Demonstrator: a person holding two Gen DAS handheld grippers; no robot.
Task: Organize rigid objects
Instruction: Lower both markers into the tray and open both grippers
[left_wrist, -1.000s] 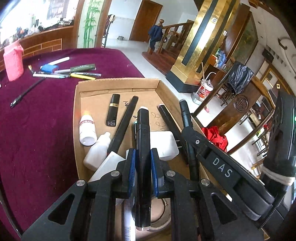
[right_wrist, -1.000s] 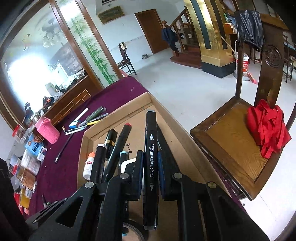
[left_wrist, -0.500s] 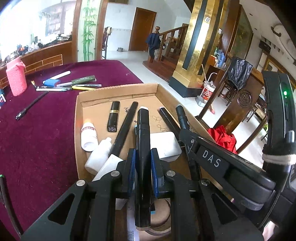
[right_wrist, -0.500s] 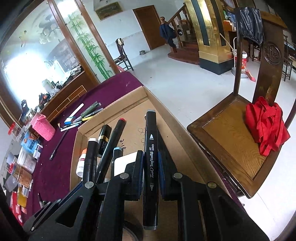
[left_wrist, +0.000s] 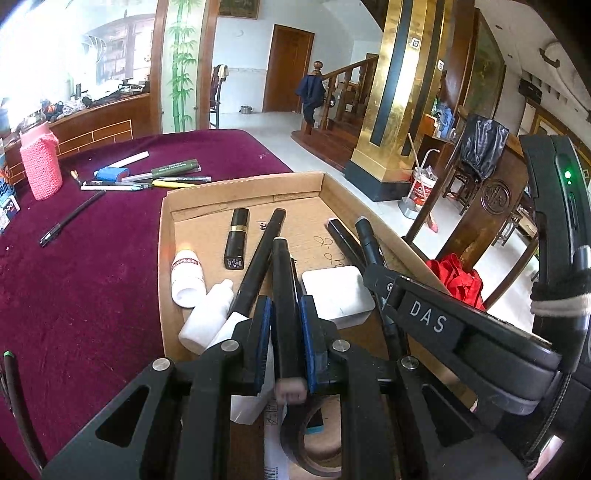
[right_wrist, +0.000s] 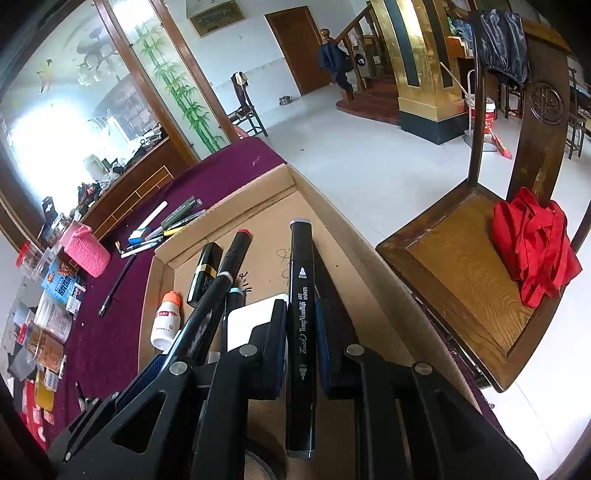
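My left gripper (left_wrist: 286, 314) is shut on a black marker (left_wrist: 284, 280) and holds it above the cardboard tray (left_wrist: 243, 186). My right gripper (right_wrist: 301, 325) holds a black Touch art marker (right_wrist: 302, 314) between its pads, over the tray's right side (right_wrist: 332, 236); a small gap shows at the right pad. The tray holds a lipstick (left_wrist: 236, 238), two white bottles (left_wrist: 186, 275), a white box (left_wrist: 336, 291), other black markers (left_wrist: 258, 266) and a tape roll (left_wrist: 314, 446). The right gripper also shows in the left wrist view (left_wrist: 369, 254).
Loose pens (left_wrist: 147, 181), a blue eraser (left_wrist: 110, 172), a black pen (left_wrist: 72, 218) and a pink knitted cup (left_wrist: 40, 166) lie on the maroon tablecloth (left_wrist: 74, 295) left of the tray. A wooden chair with red cloth (right_wrist: 532, 243) stands right of the table.
Both grippers have tilted upward a little, each with its marker. The right gripper's pads have eased slightly apart around its marker.
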